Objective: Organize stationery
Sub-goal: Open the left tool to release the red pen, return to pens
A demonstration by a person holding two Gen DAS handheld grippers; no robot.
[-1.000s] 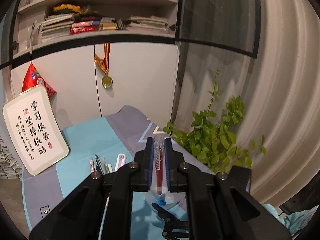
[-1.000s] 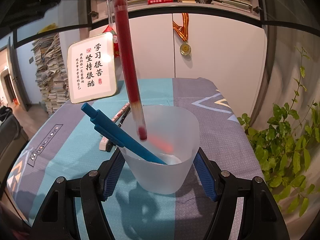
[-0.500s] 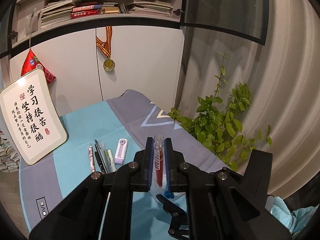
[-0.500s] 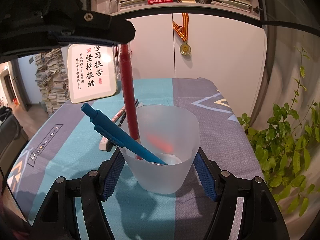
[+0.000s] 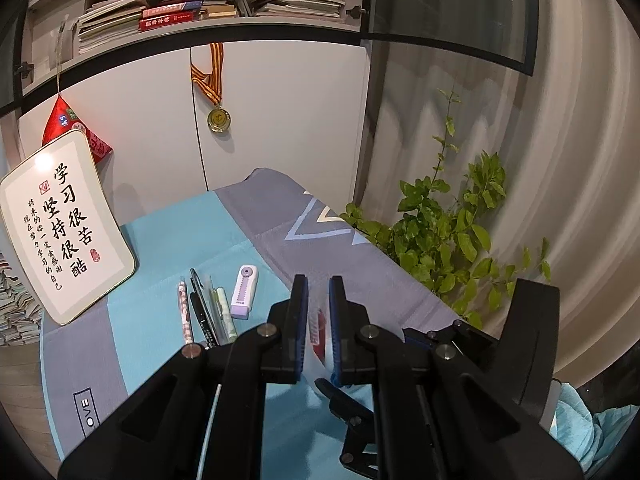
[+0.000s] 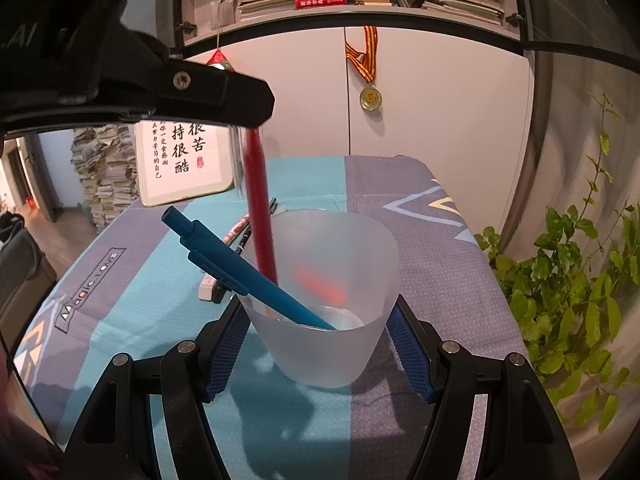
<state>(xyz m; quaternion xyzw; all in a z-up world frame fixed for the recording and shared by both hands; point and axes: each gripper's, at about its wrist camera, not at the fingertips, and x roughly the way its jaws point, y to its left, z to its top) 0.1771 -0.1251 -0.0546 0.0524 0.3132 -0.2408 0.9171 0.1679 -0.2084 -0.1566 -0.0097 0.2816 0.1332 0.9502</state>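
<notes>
— Pads of our left gripper (image 5: 319,312) are pinching the red pen (image 6: 260,216), and we're holding it upright with its tip inside the frosted cup (image 6: 328,304).

— Right gripper (image 6: 320,344) is clamping that cup on the tablecloth (image 6: 432,248); the blue pen (image 6: 240,268) is leaning inside.

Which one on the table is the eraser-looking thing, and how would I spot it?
Start at the framed calligraphy sign leaning at the far left of the blue tablecloth. Just to its right lies a short row of pens. At the right end of that row is the eraser: a stubby white and lilac block, the only thing there that is not long and thin.
</notes>
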